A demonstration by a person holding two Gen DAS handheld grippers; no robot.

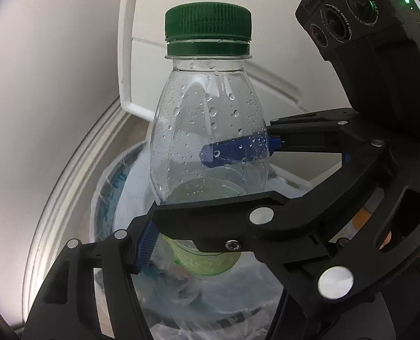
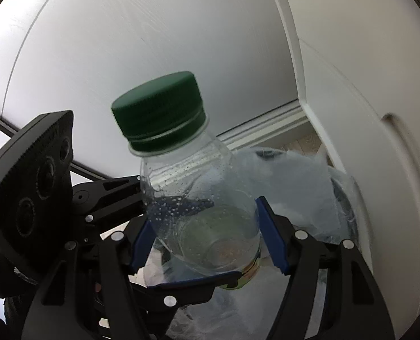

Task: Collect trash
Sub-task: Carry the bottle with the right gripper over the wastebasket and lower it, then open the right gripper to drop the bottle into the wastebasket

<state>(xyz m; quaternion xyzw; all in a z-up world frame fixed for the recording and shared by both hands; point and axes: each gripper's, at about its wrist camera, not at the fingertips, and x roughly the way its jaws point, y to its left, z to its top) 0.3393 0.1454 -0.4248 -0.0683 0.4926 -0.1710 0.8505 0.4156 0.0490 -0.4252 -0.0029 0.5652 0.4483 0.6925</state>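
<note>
Your left claw (image 1: 207,255) is clamped on the bottle (image 1: 210,130) low down: one blue pad (image 1: 145,245) presses its lower side, while the far pad is hidden behind your other tool. Your right claw (image 2: 207,240) grips the same bottle crosswise, a blue pad against each side of the base, so both claws hold one thing between them.

The bottle is clear plastic, beaded with droplets inside, with a green cap (image 1: 208,22) screwed on and a pale green label (image 1: 210,263) round its foot. It stands nearly upright in the left view and leans in the right view. It hangs in the air directly over the bin (image 1: 108,198), not touching it.

From the left camera, your right claw's black fingers cross in front of the bottle's base and behind its middle, and its camera block (image 1: 349,19) fills the upper right corner.

The bin is round and lined with a thin bluish bag (image 2: 295,181) that drapes over the rim. You can see crumpled clear plastic (image 1: 181,286) inside; what else lies there is too blurred to tell.

A white panelled door (image 2: 366,113) stands just beside the bin, with white skirting (image 2: 266,127) and a strip of wood floor (image 2: 303,141) behind.
</note>
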